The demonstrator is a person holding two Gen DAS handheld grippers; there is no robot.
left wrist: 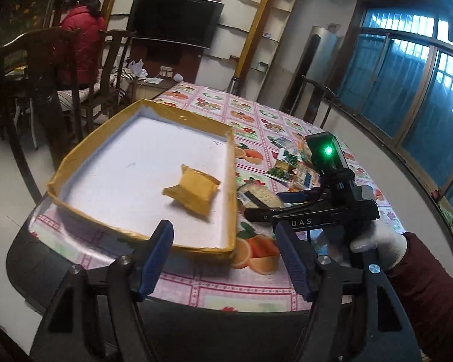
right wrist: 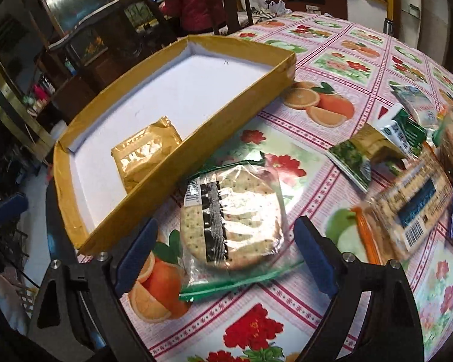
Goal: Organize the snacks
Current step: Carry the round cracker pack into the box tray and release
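Note:
A shallow yellow box [left wrist: 60, 178] with a white floor sits on the table, also in the right wrist view [right wrist: 226, 105]. One gold snack packet [left wrist: 193, 191] lies inside it [right wrist: 145, 157]. My left gripper [left wrist: 223, 259] is open and empty above the box's near corner. My right gripper [right wrist: 226, 259] is open, its jaws on either side of a clear packet of round crackers [right wrist: 238, 211] lying on the table right of the box. That gripper [left wrist: 268, 208] and the crackers [left wrist: 256, 196] also show in the left wrist view.
The table has a floral fruit-print cloth [right wrist: 347, 60]. A pile of other snack packets [right wrist: 407, 175] lies to the right, also in the left view [left wrist: 290, 166]. Dark wooden chairs [left wrist: 45, 69] and a person in a red jacket [left wrist: 81, 39] are beyond the table's far left.

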